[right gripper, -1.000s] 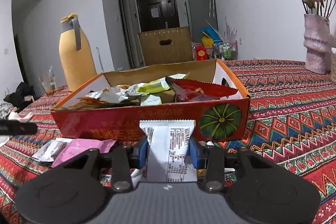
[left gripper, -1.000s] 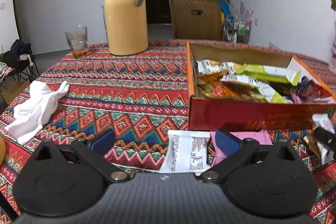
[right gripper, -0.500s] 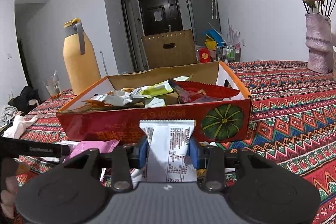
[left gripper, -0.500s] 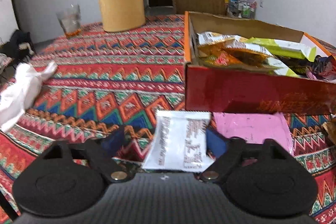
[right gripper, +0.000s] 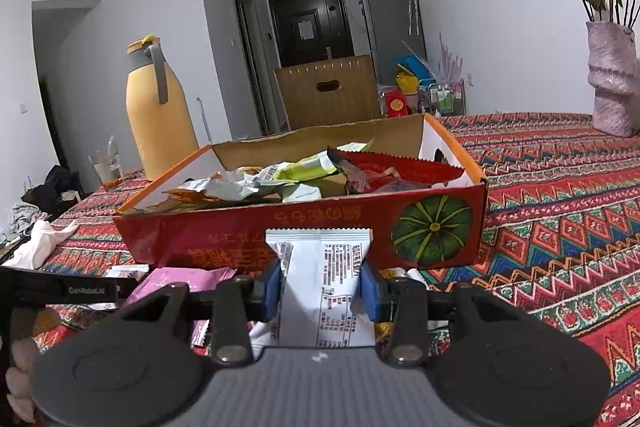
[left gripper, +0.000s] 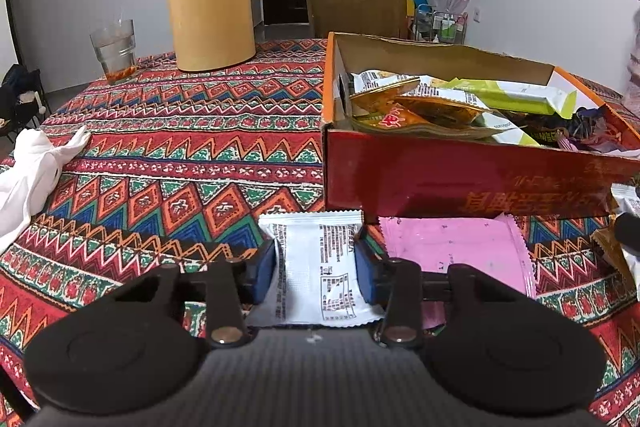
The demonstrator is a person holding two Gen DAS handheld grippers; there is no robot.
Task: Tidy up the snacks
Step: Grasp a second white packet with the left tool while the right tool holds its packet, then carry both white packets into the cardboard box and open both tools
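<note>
Packets are being gathered into the box (left gripper: 440, 183), which is sitting at right of centre in the left wrist view and at centre in the right wrist view. Many wrappers are already lying inside it, so the task is being judged as well along but unfinished.

Left gripper (left gripper: 316, 263): its jaws have just been closing, and a white packet (left gripper: 320, 267) is now being pinched between the blue pads at lower centre, low over the cloth (left gripper: 180, 147), just in front of the box wall. It is not yet being lifted clear, as far as can be told.

Right gripper (right gripper: 320, 287): its jaws are being kept pressed on a second white packet (right gripper: 324, 291), held at lower centre in front of the box's red wall.

Left to do: both held packets are waiting to be dropped in. A pink packet (left gripper: 456, 251) is lying flat on the cloth just right of the left gripper, and a few more wrappers are showing at the right edge of the left wrist view, partly hidden.
</note>
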